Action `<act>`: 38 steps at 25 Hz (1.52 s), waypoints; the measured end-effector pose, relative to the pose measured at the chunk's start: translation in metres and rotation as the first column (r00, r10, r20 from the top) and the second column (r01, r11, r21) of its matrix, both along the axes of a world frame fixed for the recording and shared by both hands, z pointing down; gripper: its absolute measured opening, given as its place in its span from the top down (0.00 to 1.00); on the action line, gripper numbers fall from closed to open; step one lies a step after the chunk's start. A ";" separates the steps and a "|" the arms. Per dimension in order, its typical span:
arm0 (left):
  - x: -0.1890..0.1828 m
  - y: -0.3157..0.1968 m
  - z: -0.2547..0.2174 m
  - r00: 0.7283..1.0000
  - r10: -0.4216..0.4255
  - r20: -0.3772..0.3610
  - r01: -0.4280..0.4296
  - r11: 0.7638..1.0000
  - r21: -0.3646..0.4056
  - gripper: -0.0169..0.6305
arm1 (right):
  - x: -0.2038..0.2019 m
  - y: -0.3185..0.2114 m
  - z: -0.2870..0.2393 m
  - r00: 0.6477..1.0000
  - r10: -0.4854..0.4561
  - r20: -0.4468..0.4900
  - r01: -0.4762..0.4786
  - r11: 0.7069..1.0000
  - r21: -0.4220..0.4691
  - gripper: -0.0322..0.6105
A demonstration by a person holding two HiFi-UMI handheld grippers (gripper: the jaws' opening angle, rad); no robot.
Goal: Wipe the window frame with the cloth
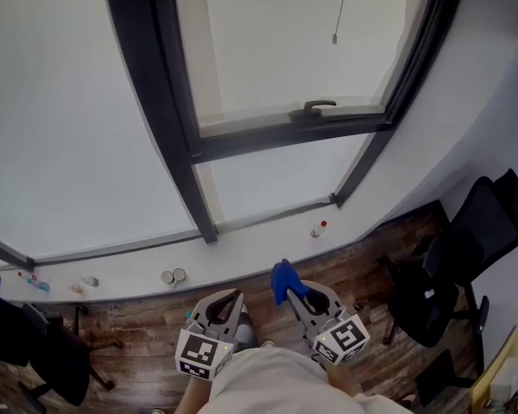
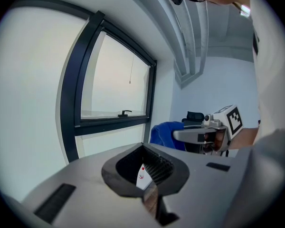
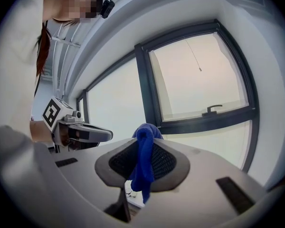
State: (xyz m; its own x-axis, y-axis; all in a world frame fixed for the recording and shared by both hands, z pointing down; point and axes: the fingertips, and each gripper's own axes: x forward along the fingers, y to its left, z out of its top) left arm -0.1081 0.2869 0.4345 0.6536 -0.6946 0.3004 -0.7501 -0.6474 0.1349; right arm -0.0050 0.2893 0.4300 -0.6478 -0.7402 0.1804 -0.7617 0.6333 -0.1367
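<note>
with the cloth [image 1: 281,276] clamped in my right hand-held gripper [image 1: 291,292] and the left hand-held gripper [image 1: 231,298] closed empty, i reckon wiping hasn't begun: next, lift it to the window frame [image 1: 285,136].

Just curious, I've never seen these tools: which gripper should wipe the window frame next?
The right gripper. It is shut on the blue cloth and faces the frame. The left gripper is shut and holds nothing.
</note>
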 end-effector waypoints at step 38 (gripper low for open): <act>-0.026 -0.241 -0.027 0.987 -0.158 -0.041 0.161 0.984 0.080 0.96 | -0.043 -0.257 -0.012 0.987 -0.135 -0.082 0.137 0.991 0.015 0.85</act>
State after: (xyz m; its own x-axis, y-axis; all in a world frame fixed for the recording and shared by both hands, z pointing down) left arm -0.1336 0.0456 0.4075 0.5413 -0.8124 0.2168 -0.8405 -0.5297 0.1136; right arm -0.0483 0.0325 0.4183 -0.7264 -0.6504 0.2221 -0.6765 0.7336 -0.0644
